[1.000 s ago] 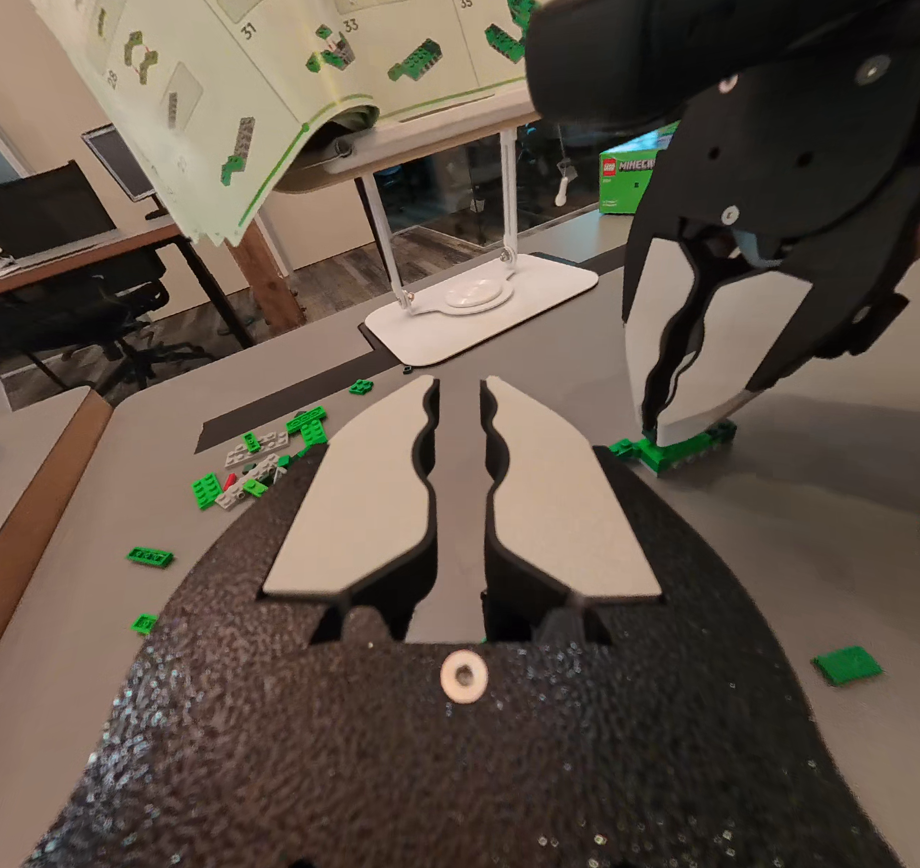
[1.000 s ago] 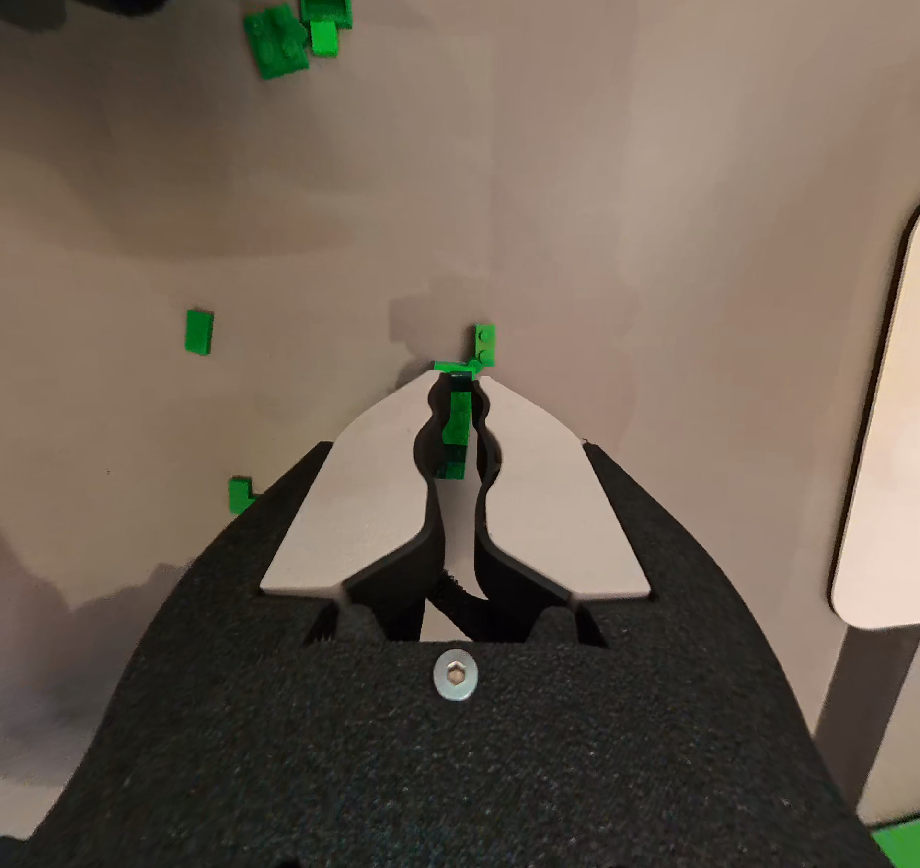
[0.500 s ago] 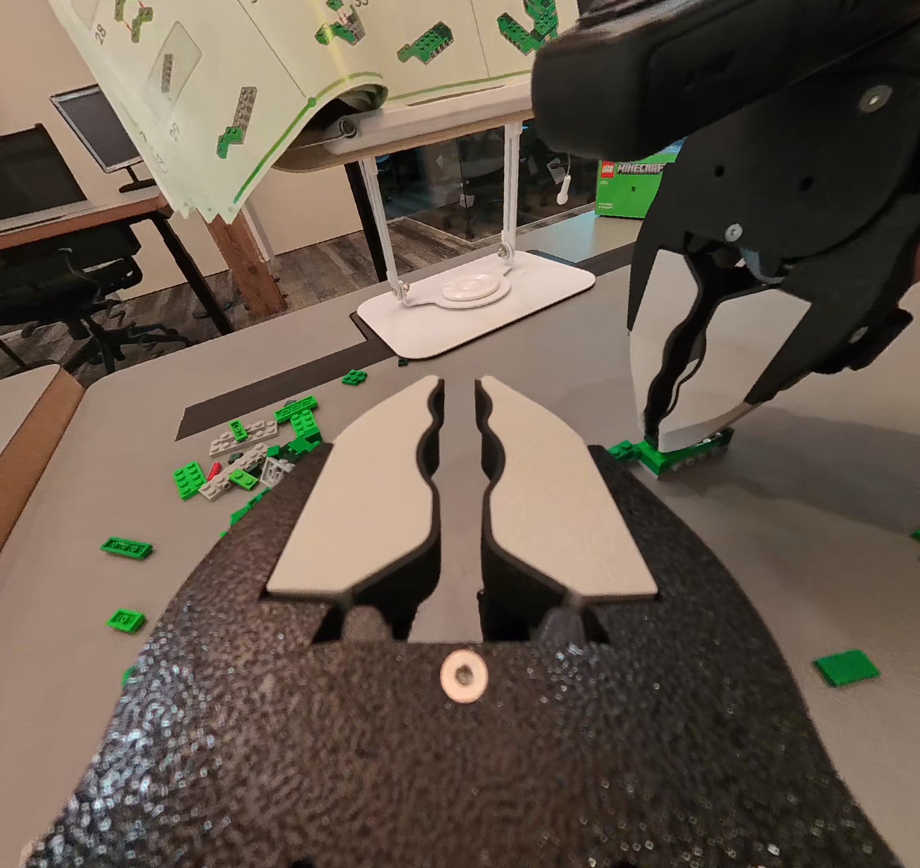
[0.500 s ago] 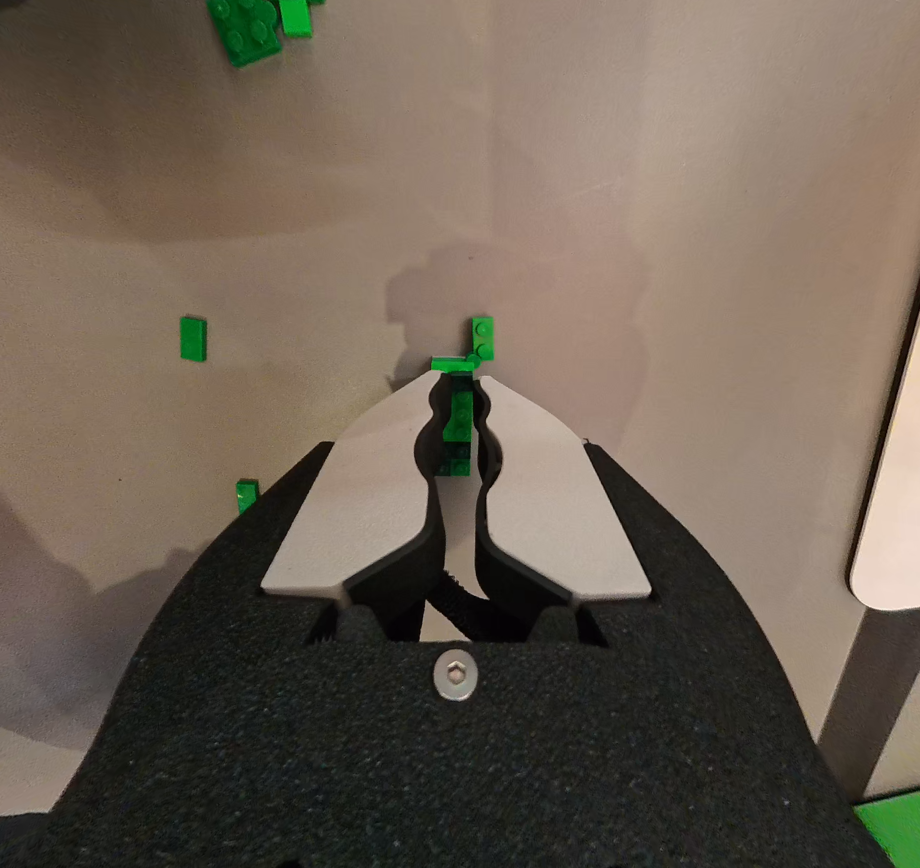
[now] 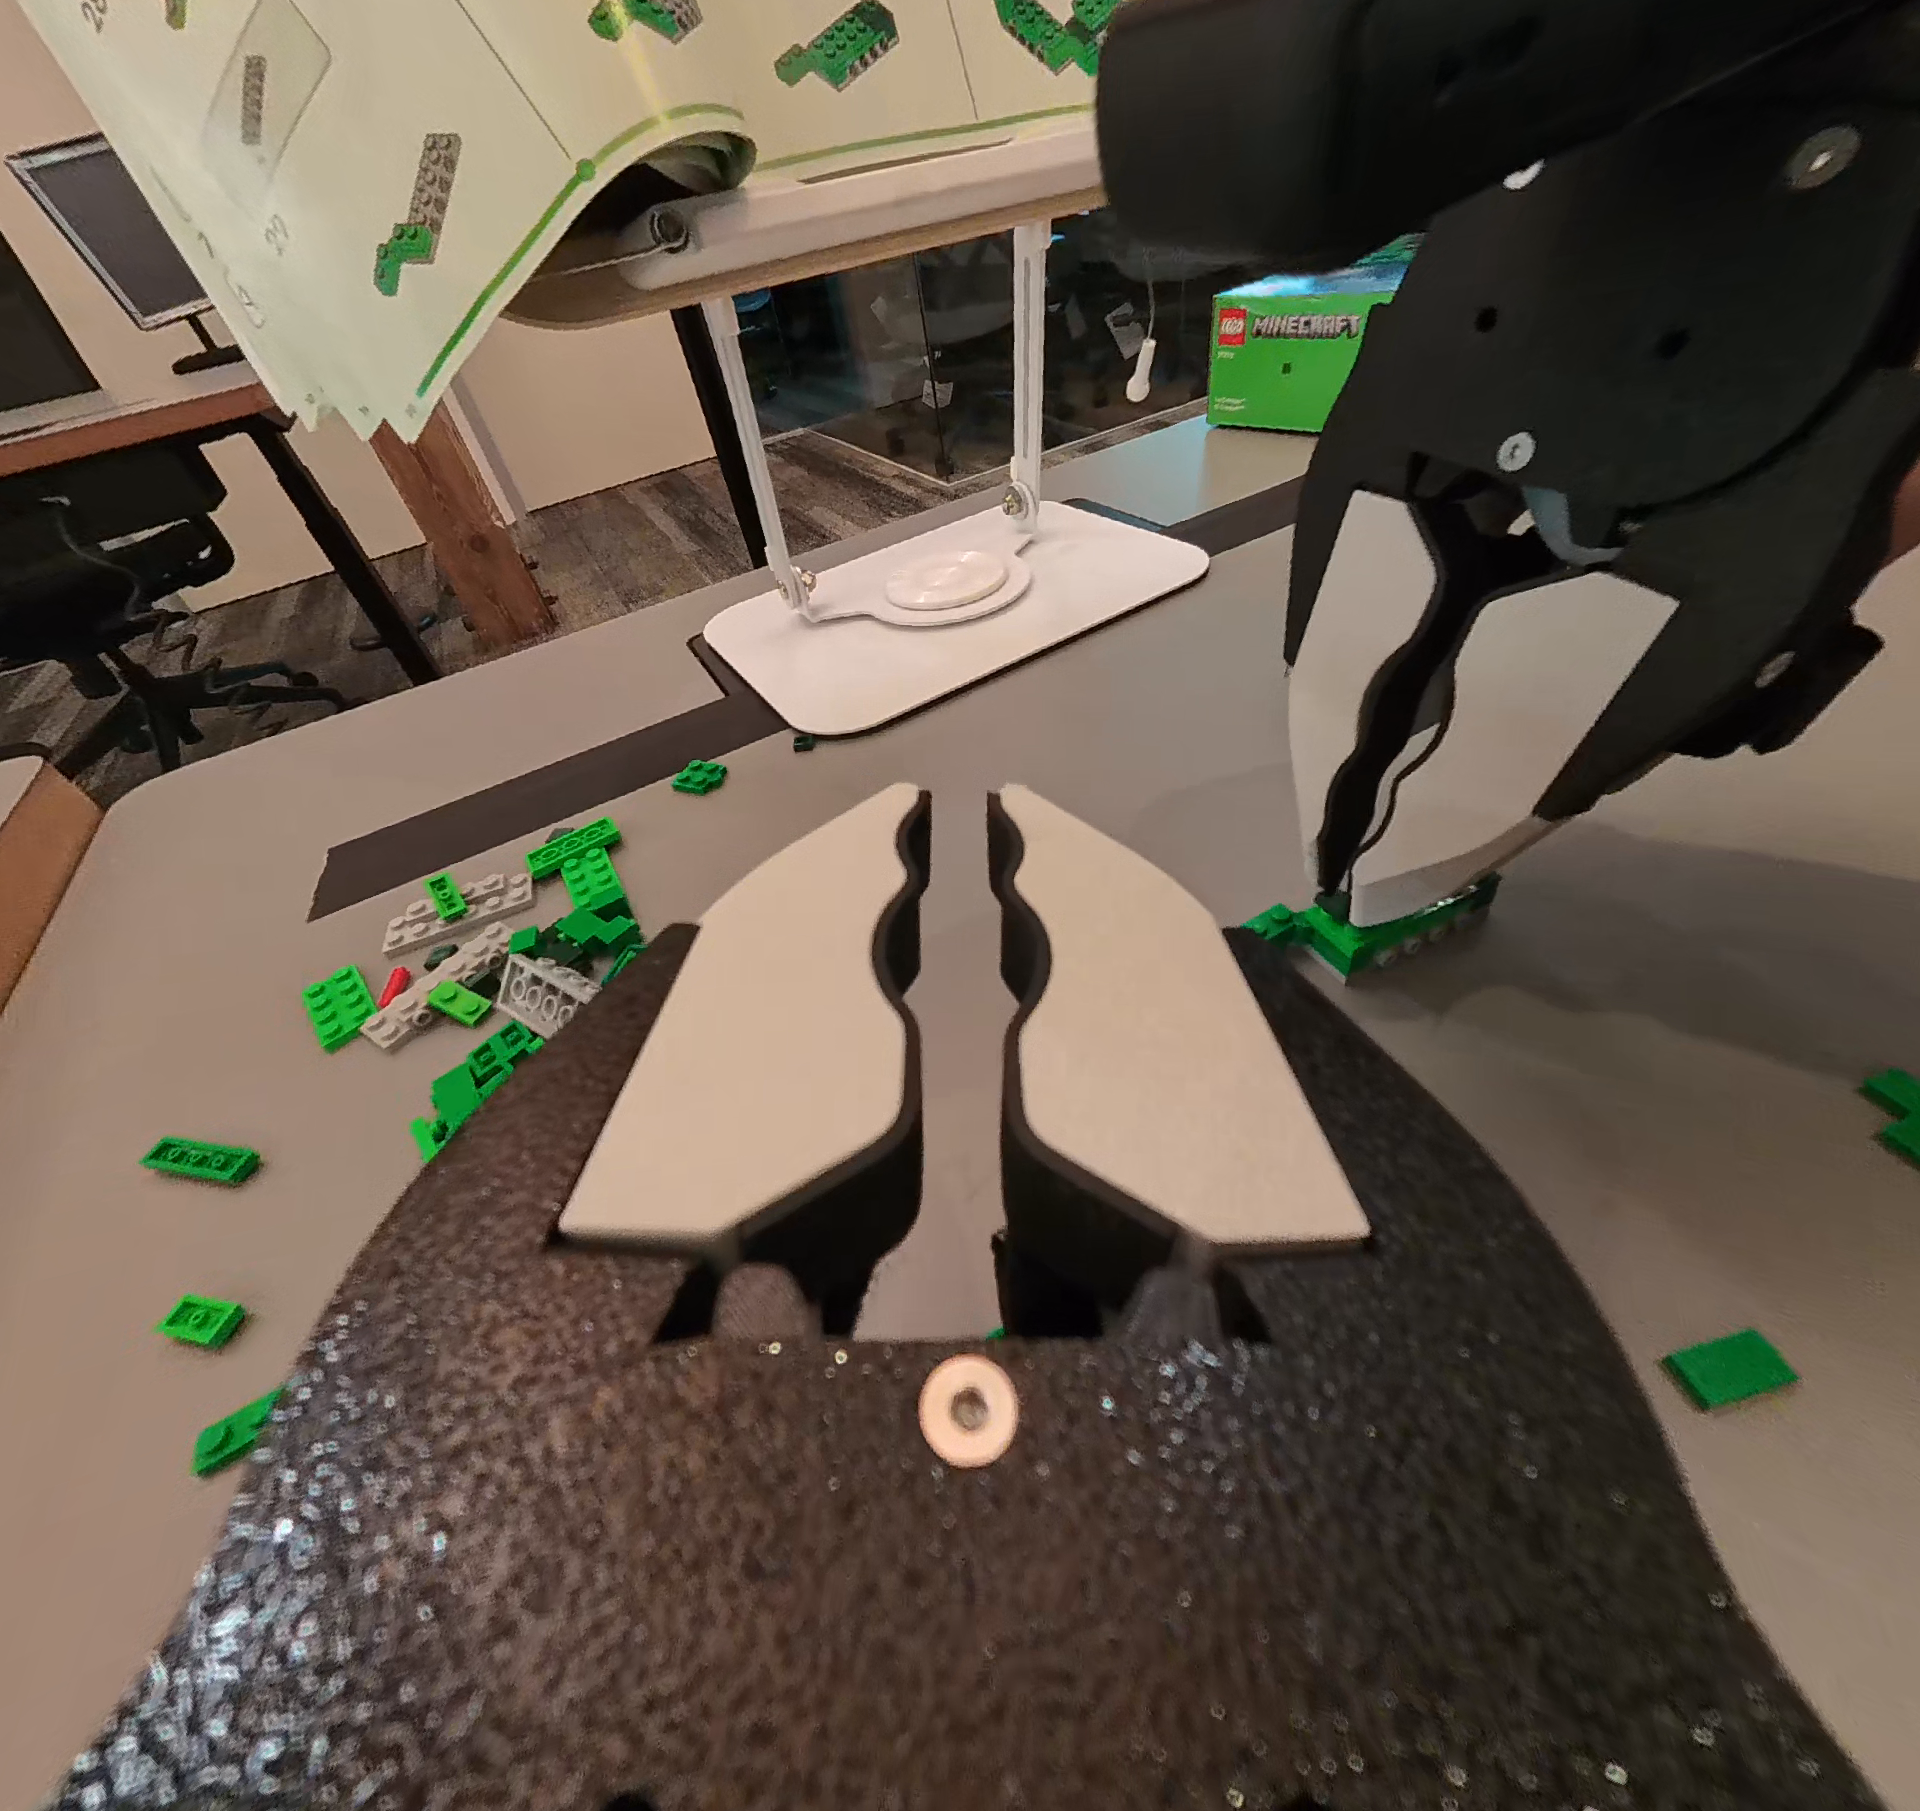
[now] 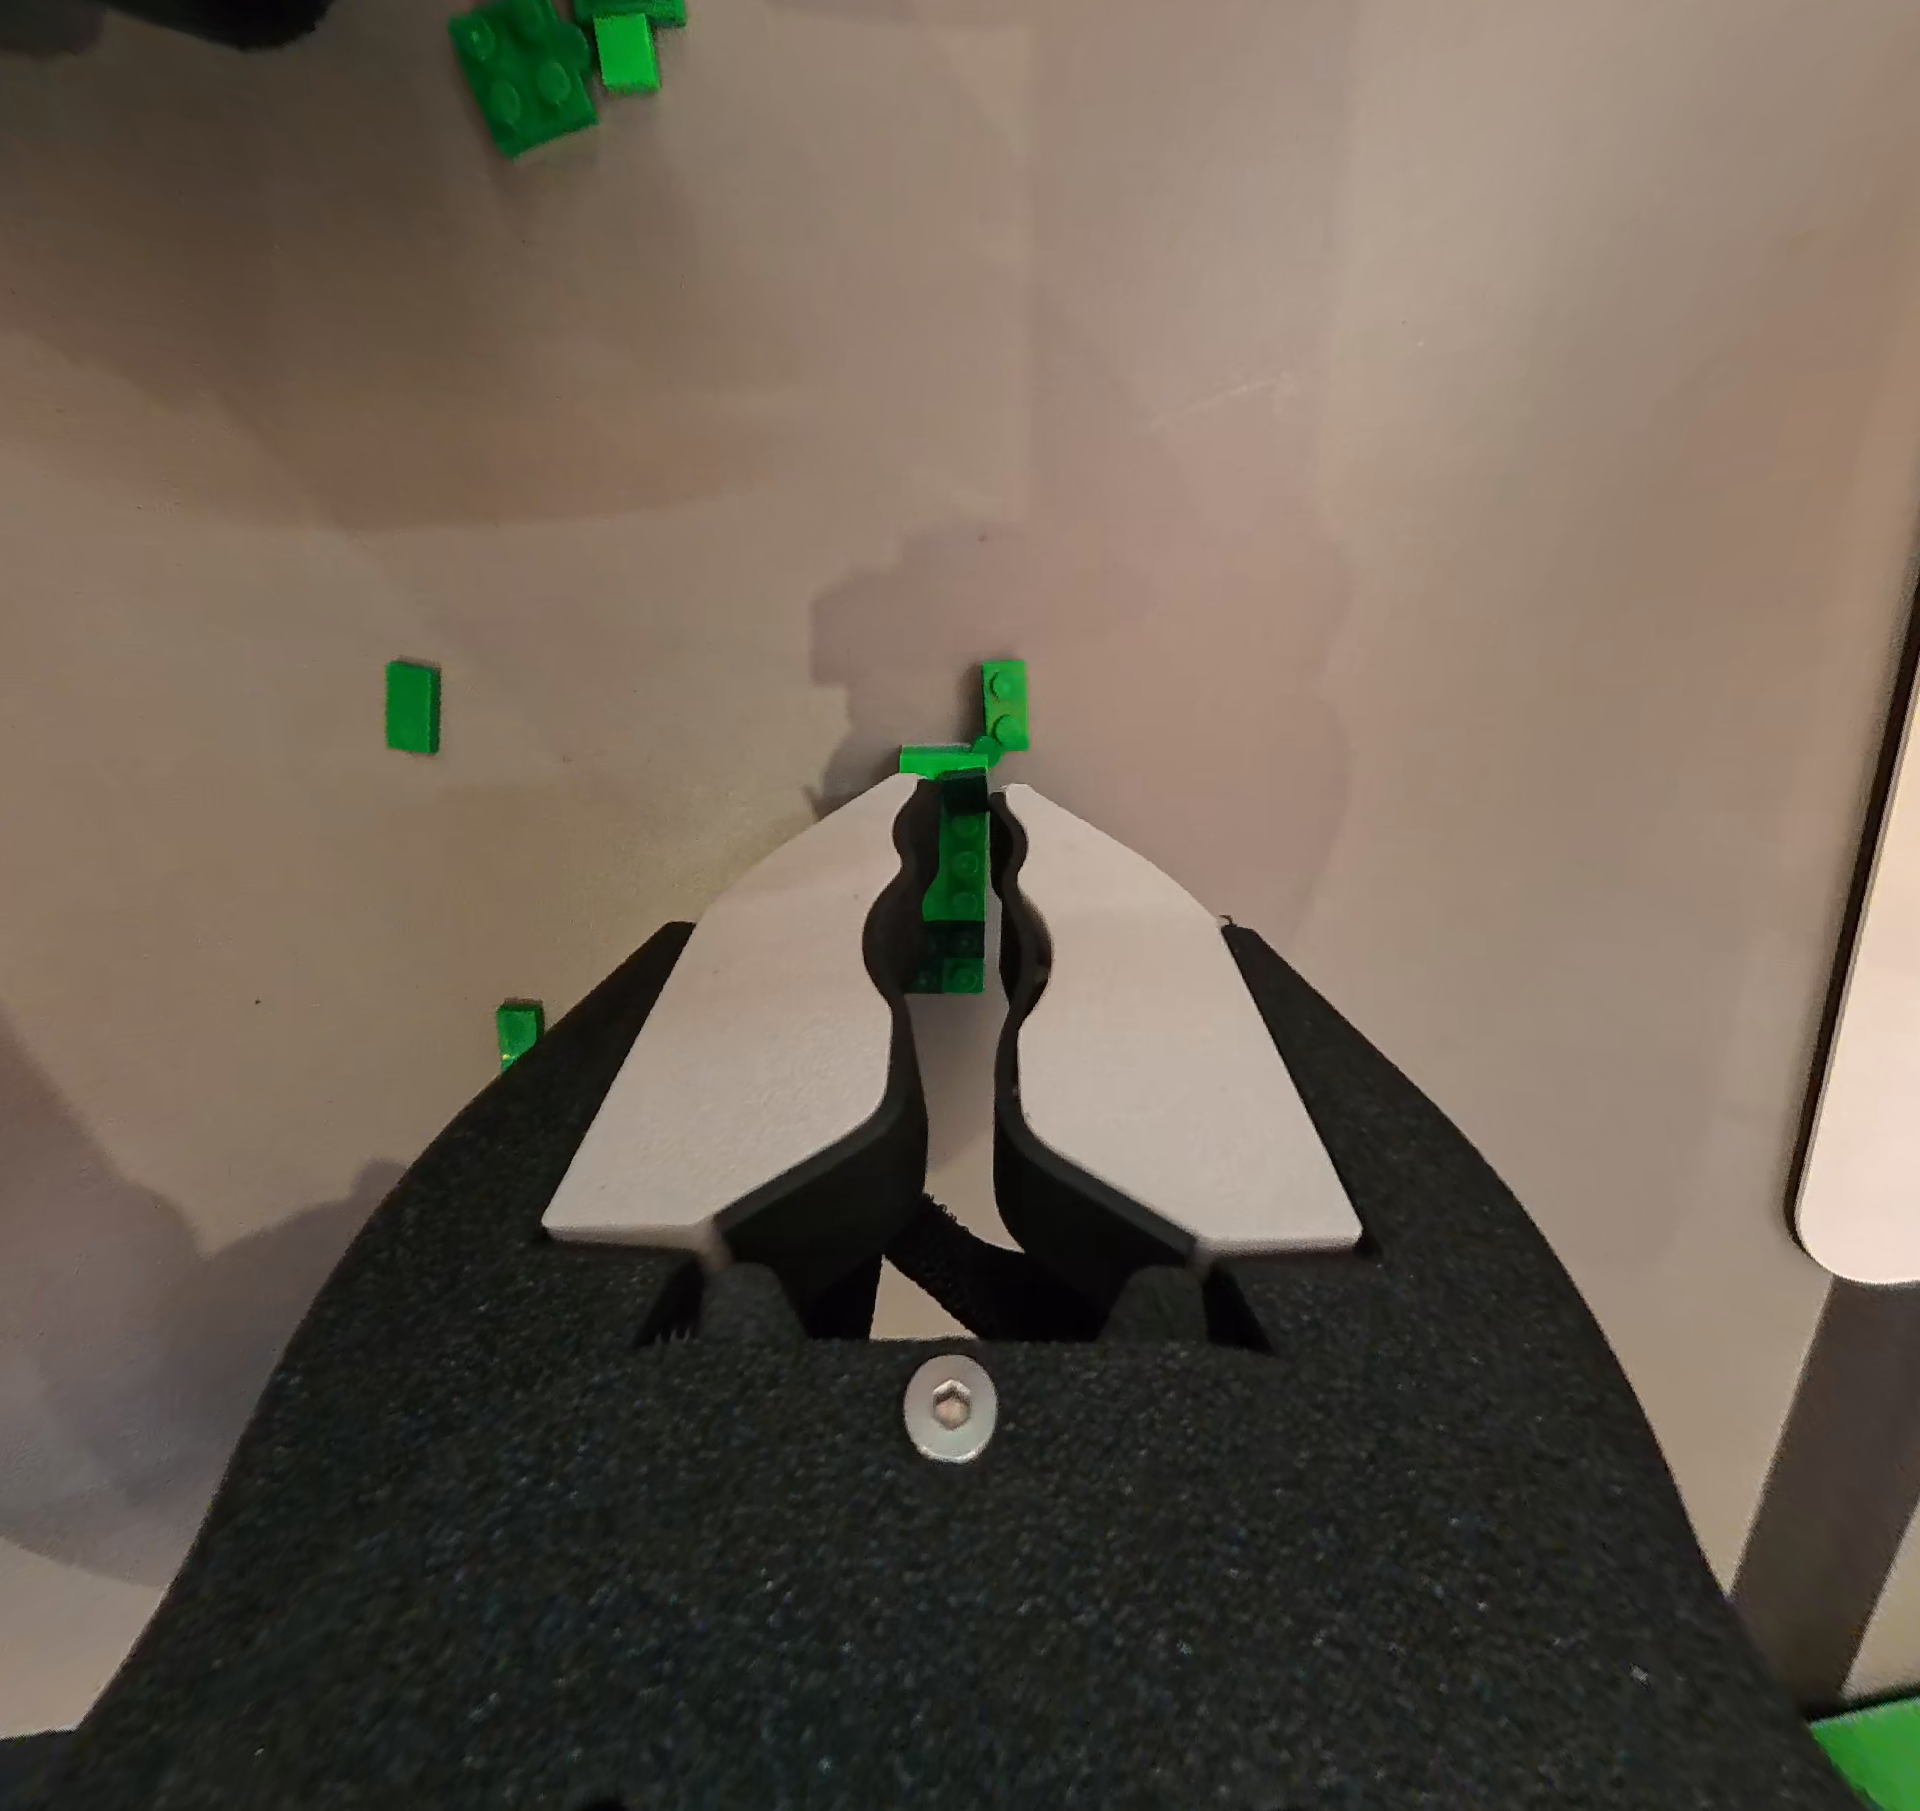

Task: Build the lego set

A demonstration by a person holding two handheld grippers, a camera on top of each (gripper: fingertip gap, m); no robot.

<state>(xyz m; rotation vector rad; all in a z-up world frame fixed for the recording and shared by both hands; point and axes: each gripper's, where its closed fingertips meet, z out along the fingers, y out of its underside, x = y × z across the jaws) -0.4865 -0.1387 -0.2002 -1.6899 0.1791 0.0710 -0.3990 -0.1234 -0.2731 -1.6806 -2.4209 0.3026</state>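
A small green lego assembly (image 5: 1387,940) rests on the grey table (image 5: 1558,1086). My right gripper (image 5: 1351,888) points down at it and is shut on it. In the right wrist view the green assembly (image 6: 961,878) sits between the fingers of my right gripper (image 6: 961,795), with a two-stud plate (image 6: 1005,707) sticking out past the tips. My left gripper (image 5: 956,805) hovers low over the table to the left of the assembly. Its jaws stand almost together with a narrow slit and nothing between them.
A pile of loose green and grey pieces (image 5: 488,951) lies to the left. The instruction booklet (image 5: 623,47) hangs on a white stand (image 5: 956,618) at the back, next to a green box (image 5: 1299,359). Loose green tiles (image 5: 1730,1366) (image 6: 412,707) and plates (image 6: 525,68) are scattered around. My right fingertips sit around 11 centimeters from my left ones.
My left gripper has drifted slightly, so more of the loose pile shows. My right gripper stays clamped on the green assembly on the table.
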